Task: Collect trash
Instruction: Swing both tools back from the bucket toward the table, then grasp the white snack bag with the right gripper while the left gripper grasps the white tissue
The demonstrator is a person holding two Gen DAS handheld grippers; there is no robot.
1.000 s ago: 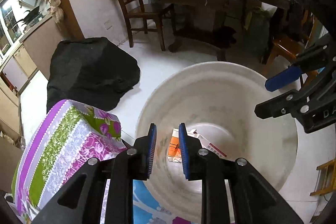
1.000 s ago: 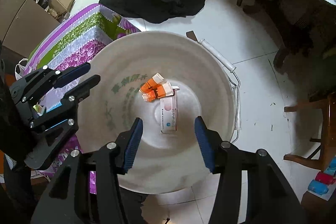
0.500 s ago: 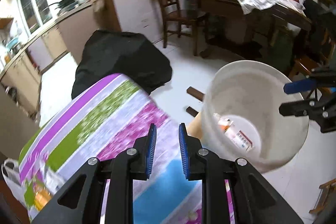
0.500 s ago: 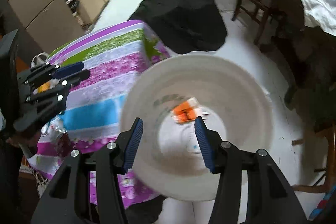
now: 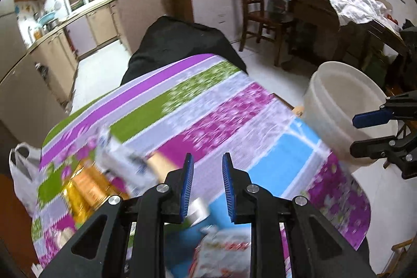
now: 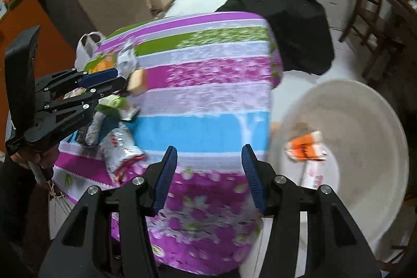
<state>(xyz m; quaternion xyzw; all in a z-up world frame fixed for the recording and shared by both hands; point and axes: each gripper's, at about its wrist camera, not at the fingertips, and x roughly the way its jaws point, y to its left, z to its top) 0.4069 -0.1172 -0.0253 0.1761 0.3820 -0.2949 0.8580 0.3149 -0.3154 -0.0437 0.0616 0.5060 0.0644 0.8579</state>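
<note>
Both grippers had been swung from over the white plastic bucket (image 6: 346, 127), orange cartons (image 6: 305, 146) already inside, back to the striped cloth-covered table (image 6: 208, 100). Left gripper (image 5: 207, 184) and right gripper (image 6: 209, 175) were released, empty. Crumpled wrappers (image 6: 118, 147) remained at the table's left.
</note>
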